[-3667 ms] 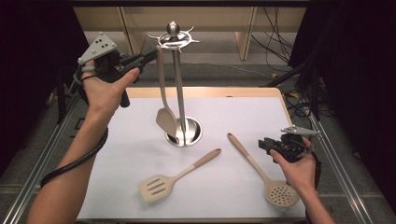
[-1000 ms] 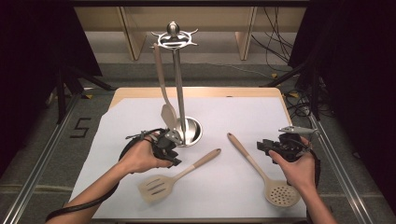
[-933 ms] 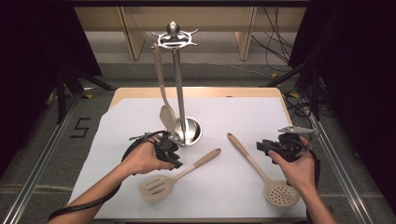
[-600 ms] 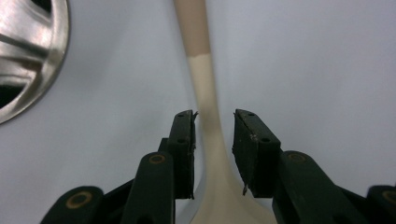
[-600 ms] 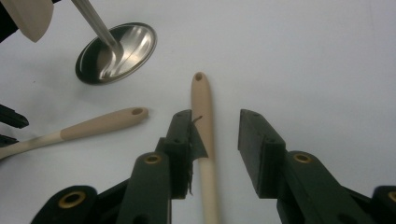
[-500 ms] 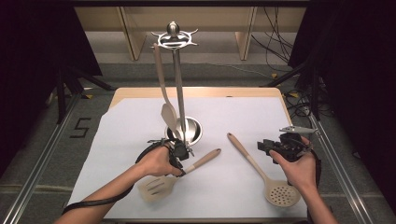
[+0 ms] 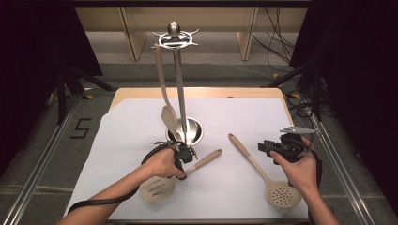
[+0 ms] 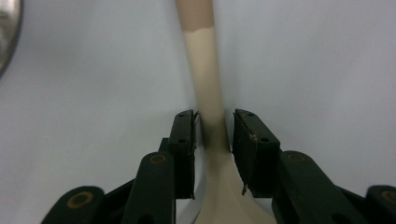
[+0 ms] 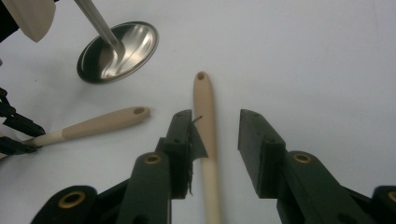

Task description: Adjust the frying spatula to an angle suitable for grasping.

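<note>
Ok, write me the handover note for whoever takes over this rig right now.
Left tool: jaws astride the neck of the slotted spatula, which lies flat on the white sheet; I can't tell if the pads are pressing.
Right tool: open, with the handle of the skimmer spoon between its jaws, not gripped.
Done: one utensil hangs on the steel stand.
Left: probably lift and hang the spatula, then the skimmer.

My left gripper point(image 8: 212, 135) and right gripper point(image 9: 215, 140): black jaws with brass-ringed pivots and small screws; black cables trailed; forearms were bare, unsleeved.
</note>
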`<move>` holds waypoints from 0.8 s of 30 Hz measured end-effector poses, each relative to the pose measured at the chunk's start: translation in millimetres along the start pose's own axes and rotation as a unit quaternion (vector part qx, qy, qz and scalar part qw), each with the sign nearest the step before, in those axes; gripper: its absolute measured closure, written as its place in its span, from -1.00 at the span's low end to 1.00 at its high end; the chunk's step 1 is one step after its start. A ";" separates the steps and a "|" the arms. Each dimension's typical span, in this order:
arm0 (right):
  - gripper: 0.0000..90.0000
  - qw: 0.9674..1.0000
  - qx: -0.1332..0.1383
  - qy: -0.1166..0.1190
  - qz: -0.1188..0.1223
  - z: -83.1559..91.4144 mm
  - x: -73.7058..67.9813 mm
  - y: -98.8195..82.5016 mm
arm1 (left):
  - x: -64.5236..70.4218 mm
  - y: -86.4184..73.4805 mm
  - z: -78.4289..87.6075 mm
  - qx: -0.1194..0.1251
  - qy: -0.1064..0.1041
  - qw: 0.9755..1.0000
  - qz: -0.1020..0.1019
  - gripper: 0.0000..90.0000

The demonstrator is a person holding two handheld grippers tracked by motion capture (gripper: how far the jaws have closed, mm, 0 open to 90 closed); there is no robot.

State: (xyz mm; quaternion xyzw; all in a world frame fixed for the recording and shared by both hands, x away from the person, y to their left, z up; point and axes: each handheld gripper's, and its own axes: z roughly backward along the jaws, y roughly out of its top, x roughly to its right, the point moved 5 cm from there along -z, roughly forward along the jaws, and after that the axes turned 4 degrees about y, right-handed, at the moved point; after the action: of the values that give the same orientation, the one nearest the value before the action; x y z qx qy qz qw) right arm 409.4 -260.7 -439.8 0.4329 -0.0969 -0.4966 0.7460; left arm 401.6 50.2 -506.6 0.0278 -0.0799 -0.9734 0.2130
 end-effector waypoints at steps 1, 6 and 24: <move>0.47 1.000 -0.001 0.000 0.000 0.0 0.0 0.0 | 0.5 0.4 0.1 -0.001 -0.001 1.000 0.002 0.52; 0.47 1.000 -0.003 -0.005 0.002 0.1 0.1 0.1 | 1.4 1.9 -0.6 -0.012 0.005 1.000 -0.009 0.53; 0.47 1.000 -0.005 -0.003 0.004 1.4 -0.8 -0.5 | 11.1 6.9 -1.3 -0.038 0.044 0.998 -0.005 0.73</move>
State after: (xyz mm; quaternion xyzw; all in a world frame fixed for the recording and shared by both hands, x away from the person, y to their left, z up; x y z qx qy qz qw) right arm 407.8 -260.9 -439.1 0.4273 -0.0986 -0.4958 0.7496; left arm 394.4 39.2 -506.9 0.0625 -0.0330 -0.9747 0.2120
